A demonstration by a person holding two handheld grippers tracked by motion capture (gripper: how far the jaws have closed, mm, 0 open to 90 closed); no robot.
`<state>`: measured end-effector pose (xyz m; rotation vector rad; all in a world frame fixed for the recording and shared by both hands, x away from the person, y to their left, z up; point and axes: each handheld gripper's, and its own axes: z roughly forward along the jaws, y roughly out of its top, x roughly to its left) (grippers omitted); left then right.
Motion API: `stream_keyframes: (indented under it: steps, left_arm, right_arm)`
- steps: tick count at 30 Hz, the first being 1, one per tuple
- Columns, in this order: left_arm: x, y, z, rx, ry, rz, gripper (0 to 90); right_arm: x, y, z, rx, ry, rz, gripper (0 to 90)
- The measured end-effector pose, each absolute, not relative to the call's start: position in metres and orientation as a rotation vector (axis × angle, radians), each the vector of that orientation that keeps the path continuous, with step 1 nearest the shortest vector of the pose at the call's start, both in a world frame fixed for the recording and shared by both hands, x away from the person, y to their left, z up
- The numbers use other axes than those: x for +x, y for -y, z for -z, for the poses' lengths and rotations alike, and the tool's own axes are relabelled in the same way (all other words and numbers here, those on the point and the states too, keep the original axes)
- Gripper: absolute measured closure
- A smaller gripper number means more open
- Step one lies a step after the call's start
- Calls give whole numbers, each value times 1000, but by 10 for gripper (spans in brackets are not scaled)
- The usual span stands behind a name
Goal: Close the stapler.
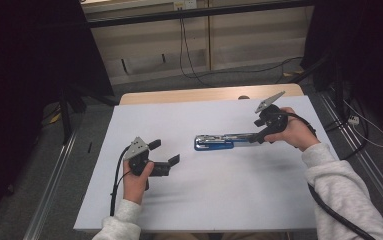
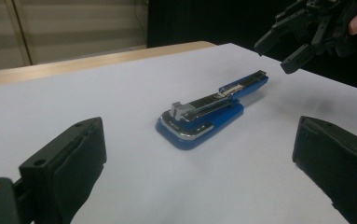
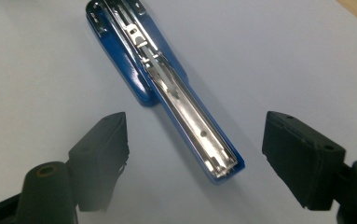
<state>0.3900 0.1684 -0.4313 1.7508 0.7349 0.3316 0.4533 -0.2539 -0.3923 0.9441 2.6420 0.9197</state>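
Stapler (image 1: 224, 141), blue with a bright metal staple channel, lies swung open flat near the middle of the white surface (image 1: 189, 200), its top arm stretched toward the right gripper (image 1: 260, 131). It looks rigid and fairly heavy for its size, the polished metal likely slippery and the hinge free to flop; the blue plastic base or the arm's sides seem the surest places to grip. Right gripper hovers at the arm's far end, jaws spread wide on either side of it, pads not touching. Left gripper (image 1: 165, 152) waits well apart, jaws wide and empty. Nothing else lies between either gripper and the stapler.
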Motion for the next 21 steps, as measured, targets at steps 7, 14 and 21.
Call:
stream_keyframes:
  steps: [7, 14, 21]
  left_arm:
    - [403, -152, 435, 1785, -773, -322, 32]
    - [415, -140, 440, 1809, -824, -303, 32]
    - [425, -139, 443, 1842, -864, -313, 150]
  right_arm:
    - [446, 267, 401, 974, -2616, -901, 230]
    - [439, 273, 408, 996, -2602, -881, 245]
    - [434, 280, 411, 1028, -2567, -854, 291]
